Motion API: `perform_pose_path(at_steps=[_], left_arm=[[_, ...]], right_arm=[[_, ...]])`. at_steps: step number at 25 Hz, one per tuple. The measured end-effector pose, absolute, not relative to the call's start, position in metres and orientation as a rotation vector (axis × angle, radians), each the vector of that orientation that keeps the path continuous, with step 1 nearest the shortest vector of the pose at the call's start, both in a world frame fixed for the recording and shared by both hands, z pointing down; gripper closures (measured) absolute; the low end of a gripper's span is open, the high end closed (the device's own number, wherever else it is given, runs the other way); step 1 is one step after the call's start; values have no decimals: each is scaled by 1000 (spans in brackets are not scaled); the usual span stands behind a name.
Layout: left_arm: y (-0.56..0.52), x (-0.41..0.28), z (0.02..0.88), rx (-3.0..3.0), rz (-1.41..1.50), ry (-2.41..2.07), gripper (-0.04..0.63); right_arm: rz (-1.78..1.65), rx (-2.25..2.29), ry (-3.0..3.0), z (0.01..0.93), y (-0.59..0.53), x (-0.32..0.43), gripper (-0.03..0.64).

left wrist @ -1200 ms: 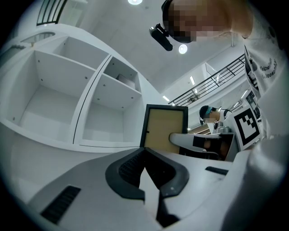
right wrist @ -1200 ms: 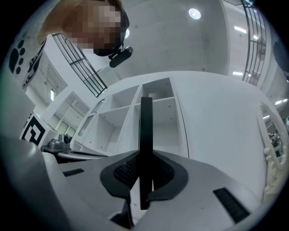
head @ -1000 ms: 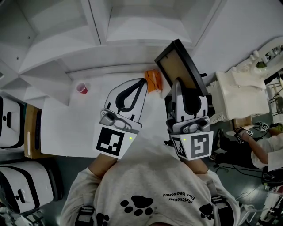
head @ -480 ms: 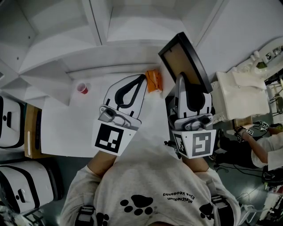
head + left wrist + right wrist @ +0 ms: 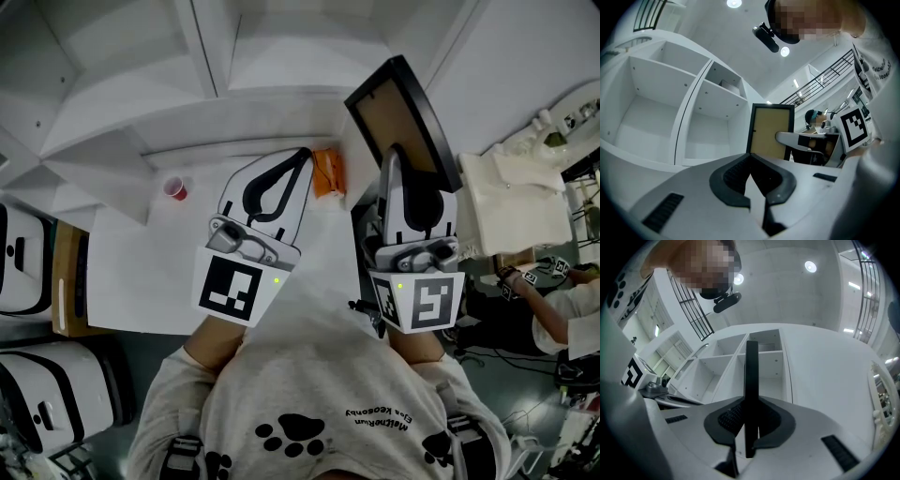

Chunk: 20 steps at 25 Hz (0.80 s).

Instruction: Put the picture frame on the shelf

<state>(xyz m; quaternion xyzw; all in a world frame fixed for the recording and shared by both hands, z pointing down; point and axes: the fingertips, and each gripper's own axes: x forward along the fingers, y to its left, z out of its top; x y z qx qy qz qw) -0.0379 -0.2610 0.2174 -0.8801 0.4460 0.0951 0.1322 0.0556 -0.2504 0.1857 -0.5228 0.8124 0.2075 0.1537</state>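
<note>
A black picture frame (image 5: 398, 117) with a tan backing is held up in front of the white shelf unit (image 5: 281, 47). My right gripper (image 5: 394, 155) is shut on its lower edge. In the right gripper view the frame (image 5: 751, 376) shows edge-on between the jaws of my right gripper (image 5: 750, 404), in line with a divider of the shelf (image 5: 764, 357). My left gripper (image 5: 302, 157) is shut and empty, beside the frame to its left. In the left gripper view the frame's back (image 5: 771, 131) stands past the tips of my left gripper (image 5: 750, 157), next to open shelf compartments (image 5: 708, 117).
On the white table (image 5: 159, 272) stand a small red cup (image 5: 173, 187) and an orange object (image 5: 326, 172). A cream-coloured piece of furniture (image 5: 511, 202) stands to the right, with a person (image 5: 562, 309) beyond it. White bins (image 5: 37, 394) sit low at the left.
My right gripper has carried the frame farther forward and a little right, toward the shelf. My left gripper has edged forward too.
</note>
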Motion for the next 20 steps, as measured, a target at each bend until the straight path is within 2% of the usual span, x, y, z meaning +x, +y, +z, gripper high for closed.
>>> perform_pose_path(at_steps=[20], left_arm=[[-273,-43,200,-2518,297,1276,575]], right_arm=[[759,-1552,2277,164,-264,55,552]])
